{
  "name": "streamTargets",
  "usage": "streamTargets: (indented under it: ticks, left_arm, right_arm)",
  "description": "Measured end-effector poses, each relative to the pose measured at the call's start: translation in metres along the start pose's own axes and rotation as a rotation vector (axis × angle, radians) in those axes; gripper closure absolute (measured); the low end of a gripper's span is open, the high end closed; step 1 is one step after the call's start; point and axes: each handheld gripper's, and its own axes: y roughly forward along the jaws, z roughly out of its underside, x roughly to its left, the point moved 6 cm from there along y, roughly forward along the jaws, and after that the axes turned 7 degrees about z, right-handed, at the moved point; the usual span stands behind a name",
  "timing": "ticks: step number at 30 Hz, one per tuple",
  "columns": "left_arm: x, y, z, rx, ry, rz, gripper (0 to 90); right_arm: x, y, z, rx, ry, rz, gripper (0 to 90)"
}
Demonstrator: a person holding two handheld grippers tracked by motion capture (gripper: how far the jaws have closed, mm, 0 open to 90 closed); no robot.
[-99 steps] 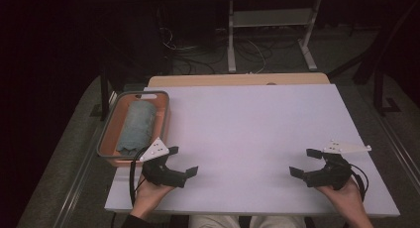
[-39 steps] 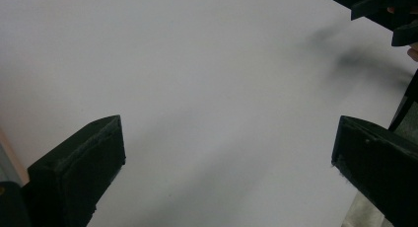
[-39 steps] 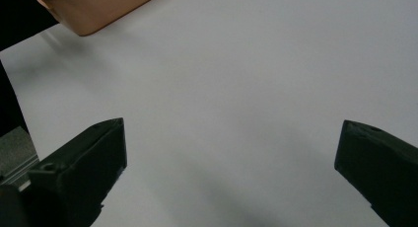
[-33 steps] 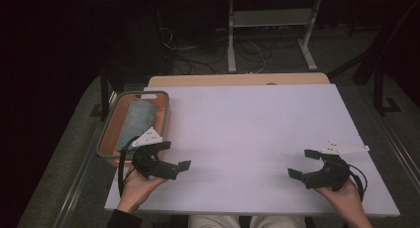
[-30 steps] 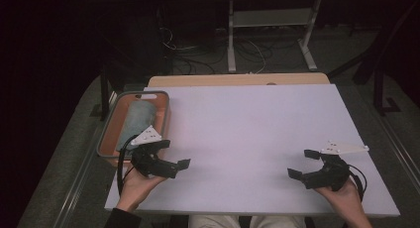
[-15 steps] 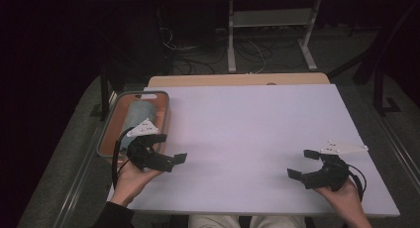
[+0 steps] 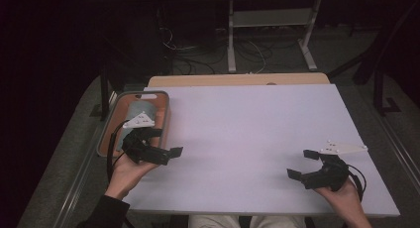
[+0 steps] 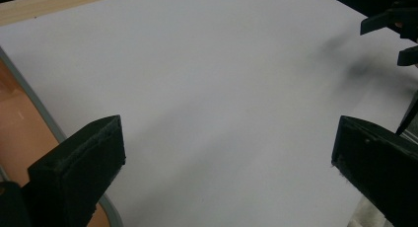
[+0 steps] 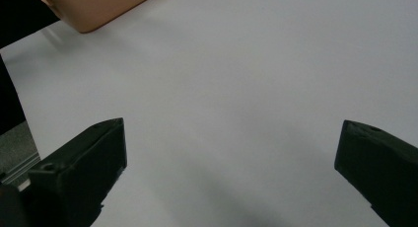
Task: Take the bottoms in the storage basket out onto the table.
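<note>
Nearest the person's edge of the white rectangular worktop (image 7: 257,139), the right black two-jaw tool (image 7: 303,164) is seen in the high view, held in the right hand (image 7: 344,196) at the near right corner, its jaws spread wide with nothing between them. In the right gripper view the same jaws stand far apart over bare white surface. Slightly farther in, at the left edge, the left black two-jaw tool (image 7: 166,143) is held in the left hand (image 7: 126,171), a dark sleeve (image 7: 104,213) showing at the wrist; its jaws are likewise parted and empty, and are turned toward the middle of the worktop. In the left gripper view the jaws are set wide over the white surface, with the orange inside of the tray at the left border. Just beside and partly under the left tool, the orange rounded plastic tray with a grey rim (image 7: 161,96) is found at the left side of the worktop. A grey-blue folded cloth (image 7: 134,110) is lying inside it, partly hidden by the tool. Beyond the far edge, a pale wooden board (image 7: 237,80) is noted, then a dark floor with cables (image 7: 198,49).
</note>
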Motion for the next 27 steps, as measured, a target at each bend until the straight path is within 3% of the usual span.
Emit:
streamTargets:
  ticks: [27]
  left_arm:
    - [0.031,-0.023,-0.016,-0.02,-0.052,-0.046,0.0]
  right_arm:
    - [-0.001,-0.001,0.0,-0.002,0.005,0.0,0.0]
